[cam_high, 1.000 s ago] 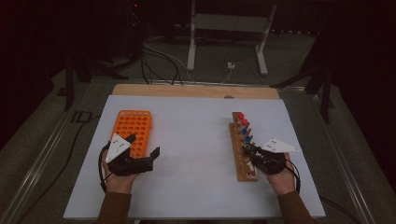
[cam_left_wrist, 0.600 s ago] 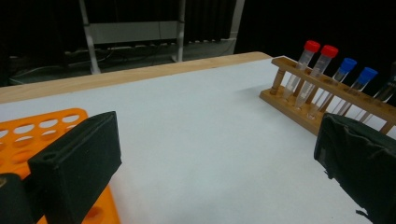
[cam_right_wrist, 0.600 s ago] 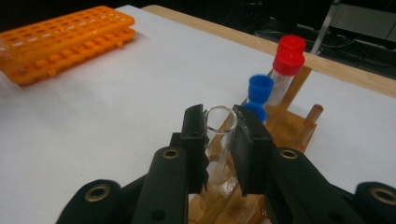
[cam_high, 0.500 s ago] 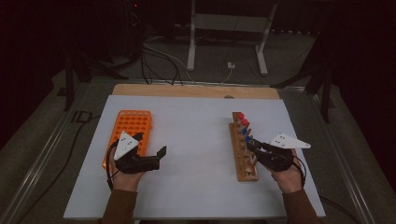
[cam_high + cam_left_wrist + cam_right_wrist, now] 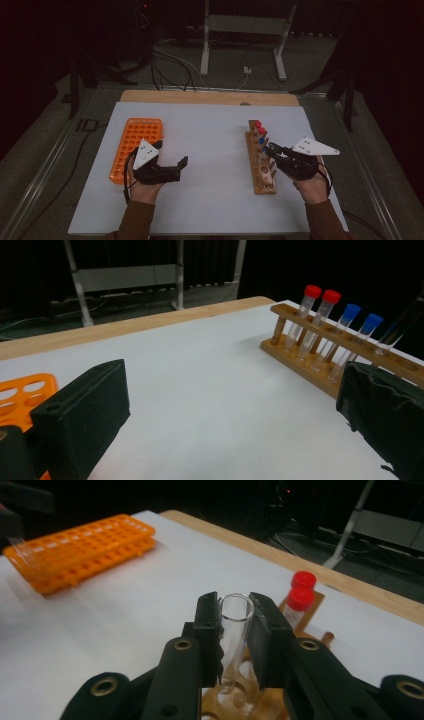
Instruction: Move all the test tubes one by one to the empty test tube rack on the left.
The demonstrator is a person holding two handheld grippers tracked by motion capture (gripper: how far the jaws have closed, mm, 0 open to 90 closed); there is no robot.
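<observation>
A wooden tube rack stands on the right of the white table, with red-capped and blue-capped tubes at its far end. My right gripper hovers over the rack's middle, shut on a clear uncapped tube whose bottom end is still just above a rack hole. The red-capped tubes stand just behind it. An orange tube rack lies at the left. My left gripper sits beside it, open, jaws wide apart with nothing between them, pointing toward the wooden rack.
A wooden board runs along the table's far edge. Beyond it stand a metal frame and loose cables on the floor. Bare white table lies between the two racks.
My right gripper has risen, lifting the clear tube up out of the wooden rack. My left gripper has shifted a little to the right, away from the orange rack.
</observation>
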